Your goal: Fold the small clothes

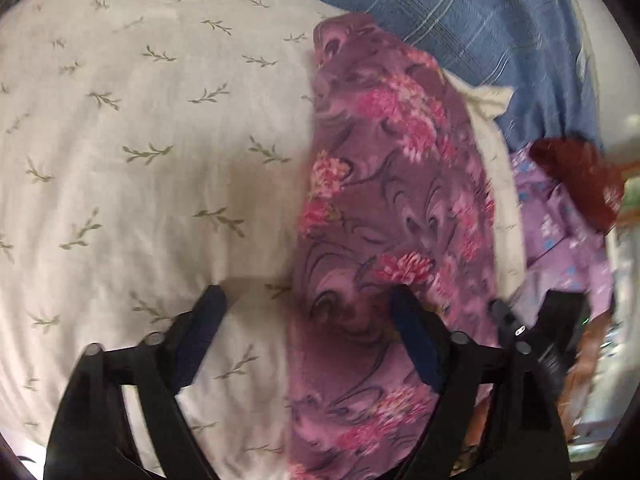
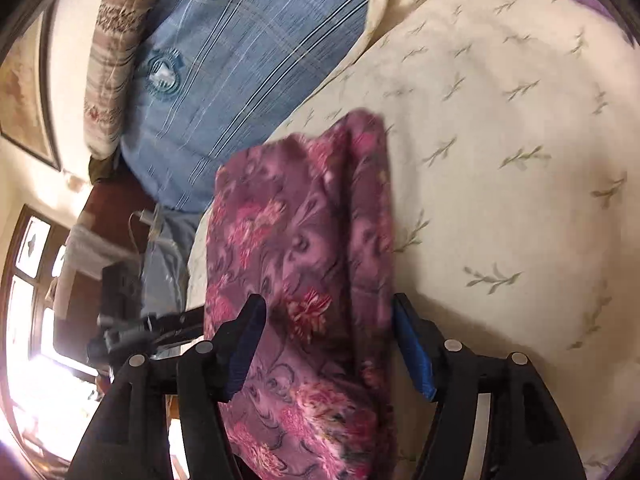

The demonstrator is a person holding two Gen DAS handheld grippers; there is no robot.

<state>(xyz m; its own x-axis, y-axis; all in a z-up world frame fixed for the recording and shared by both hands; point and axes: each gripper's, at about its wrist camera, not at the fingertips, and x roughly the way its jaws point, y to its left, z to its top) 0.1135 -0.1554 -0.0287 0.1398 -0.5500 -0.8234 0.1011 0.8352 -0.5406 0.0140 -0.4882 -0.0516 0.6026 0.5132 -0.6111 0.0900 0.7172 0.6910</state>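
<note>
A purple garment with pink flowers [image 1: 384, 200] lies folded in a long strip on a cream bedsheet with a green sprig print [image 1: 140, 140]. My left gripper [image 1: 307, 293] is open just above it. Its right finger hangs over the cloth and its left finger over the bare sheet, so the garment's left edge runs between them. In the right wrist view the same garment [image 2: 300, 240] stretches away from my right gripper [image 2: 329, 301]. That gripper is open, straddling the strip without pinching it, its left finger over the cloth and its right finger at the cloth's right edge.
A blue plaid fabric [image 1: 460, 20] lies beyond the garment. A lilac cloth with blue print [image 1: 560, 220] and a dark red cloth [image 1: 580, 176] sit to the right. A striped beige pillow [image 2: 112, 72], a window [image 2: 28, 280] and a framed picture [image 2: 24, 92] stand off the bed.
</note>
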